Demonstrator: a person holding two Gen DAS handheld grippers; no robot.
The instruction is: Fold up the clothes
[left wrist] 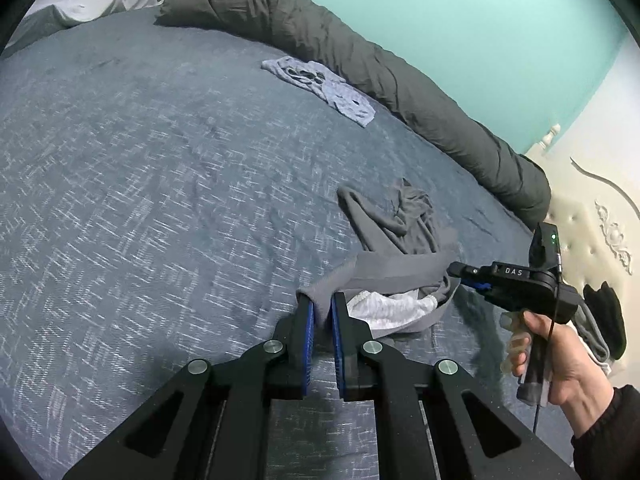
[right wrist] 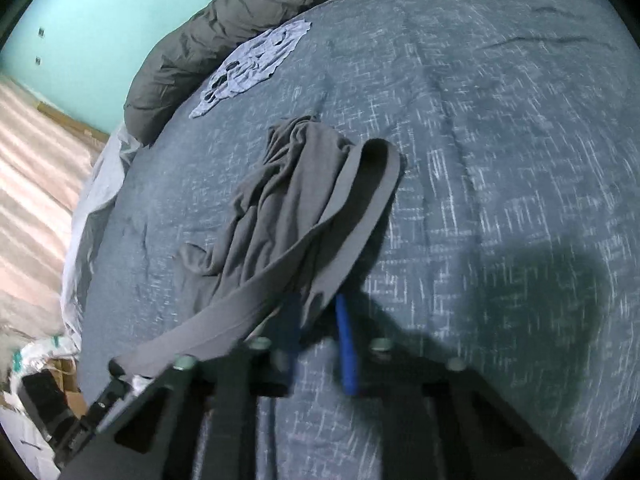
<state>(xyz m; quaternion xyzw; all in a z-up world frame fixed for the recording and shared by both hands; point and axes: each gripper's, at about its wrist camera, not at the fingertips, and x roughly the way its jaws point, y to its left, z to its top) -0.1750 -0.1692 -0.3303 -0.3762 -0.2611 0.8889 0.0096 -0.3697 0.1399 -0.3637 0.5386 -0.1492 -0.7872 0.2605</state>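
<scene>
- Gripping grey garment (left wrist: 384, 276) by waistband corner: left gripper (left wrist: 322, 308), jaws clamped on fabric.
- Right gripper (left wrist: 456, 269) at 3 o'clock of the left, jaws pinched on waistband's other end; right-wrist view blurred.
- Garment on blue bedspread (left wrist: 160, 200), waistband stretched btwn both grippers.
- Light-blue printed garment (left wrist: 320, 86) at 12 o'clock, beside dark rolled duvet (left wrist: 360, 60).

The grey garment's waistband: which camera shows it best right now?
Right wrist: the waistband runs as a full loop across the frame, though blurred. Left wrist shows only a short stretch between the left gripper and right gripper.
</scene>
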